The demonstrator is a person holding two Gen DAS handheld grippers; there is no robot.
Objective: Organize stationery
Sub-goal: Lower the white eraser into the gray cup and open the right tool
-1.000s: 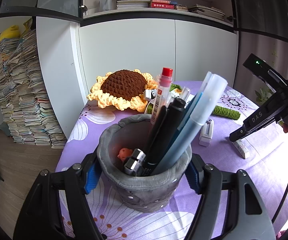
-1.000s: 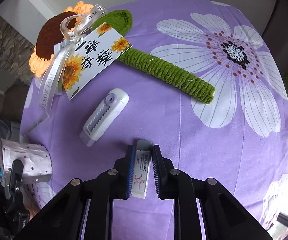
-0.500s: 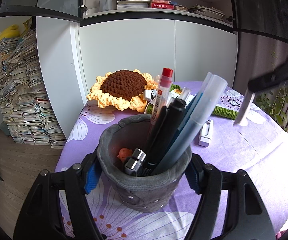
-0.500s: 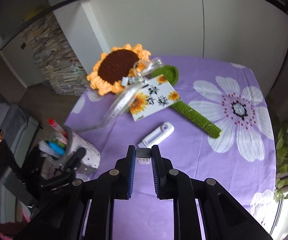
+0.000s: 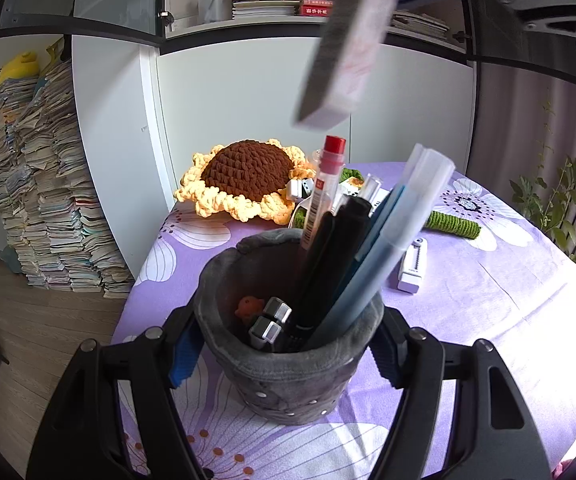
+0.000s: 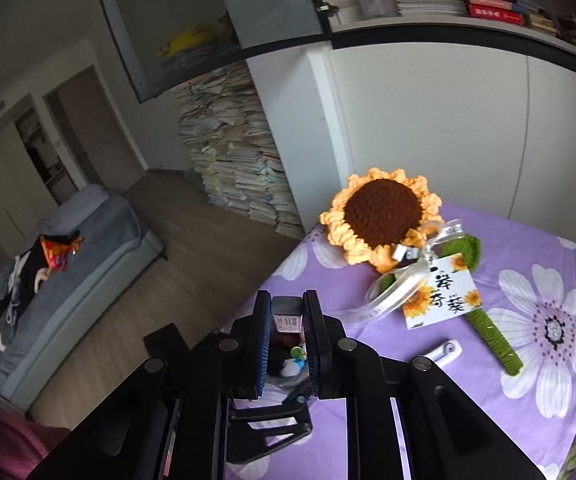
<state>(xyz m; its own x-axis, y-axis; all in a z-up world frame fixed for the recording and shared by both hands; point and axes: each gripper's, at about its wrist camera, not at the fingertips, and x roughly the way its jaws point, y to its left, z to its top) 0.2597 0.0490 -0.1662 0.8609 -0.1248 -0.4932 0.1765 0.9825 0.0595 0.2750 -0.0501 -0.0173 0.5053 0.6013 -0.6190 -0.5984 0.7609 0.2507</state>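
Grey felt: pen holder (image 5: 288,344), soft rolled rim, round, studded wall, sits on the near part of the purple floral tablecloth (image 5: 487,304).
Left view, left gripper (image 5: 288,352): clamped on the holder wall, one blue pad each side, cup upright.
Left view, contents: pens (image 5: 351,248) lean right, red cap tallest, frosted caps beside it; open gap is the left half of the mouth.
Left view, eraser (image 5: 343,52): flat rectangular block, paper sleeve, blurred, hanging tilted above the holder, held at its top end.
Left view, leftovers: white correction tape (image 5: 411,268) lies flat to the right, apart from the holder.
Left view, clutter: crochet sunflower (image 5: 248,176), knobbly yarn, far side.
Right view, right gripper (image 6: 286,328): shut on the eraser (image 6: 286,316), slim, barcode face toward camera; pen tips visible below between the fingers.
Right view, table: sunflower (image 6: 381,216), ribbon and card (image 6: 443,296) at right; tape (image 6: 439,354) near them.
Step, my read: drop eraser into the cup.
How: aim for the empty left half, bring the eraser closer to vertical, lower past the red cap before releasing; keep the left clamp steady so the soft wall doesn't tip.
Risk: eraser catches on the leaning pens or bounces off the rim.
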